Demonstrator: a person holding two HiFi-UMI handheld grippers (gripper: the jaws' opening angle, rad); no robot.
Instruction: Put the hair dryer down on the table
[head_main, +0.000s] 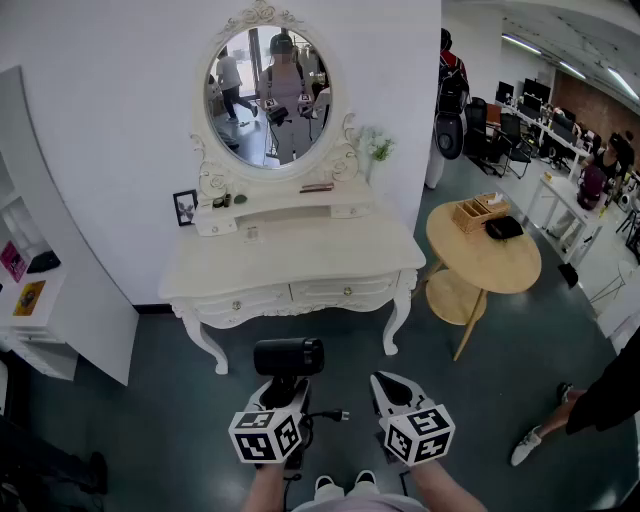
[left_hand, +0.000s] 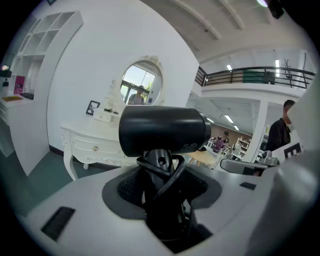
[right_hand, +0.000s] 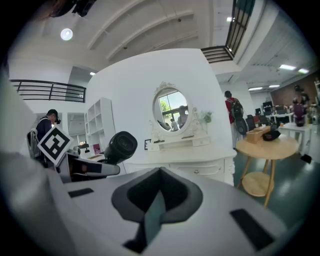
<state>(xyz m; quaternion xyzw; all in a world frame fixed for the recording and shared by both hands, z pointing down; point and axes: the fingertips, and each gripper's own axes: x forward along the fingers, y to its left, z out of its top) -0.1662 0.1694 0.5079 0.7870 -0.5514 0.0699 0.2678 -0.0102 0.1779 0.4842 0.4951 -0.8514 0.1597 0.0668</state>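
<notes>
The black hair dryer is upright above the dark green floor, short of the white dressing table. My left gripper is shut on its handle, with the cord wound round the handle and the barrel lying across the top. The cord's plug hangs to the right. My right gripper hovers beside it, shut with nothing in it; its pads meet at a thin slit. In the right gripper view the hair dryer shows at the left, the dressing table ahead.
An oval mirror and small items stand on the dressing table's back shelf. A round wooden table with a box stands at the right, a white shelf unit at the left. Another person's leg is at the far right.
</notes>
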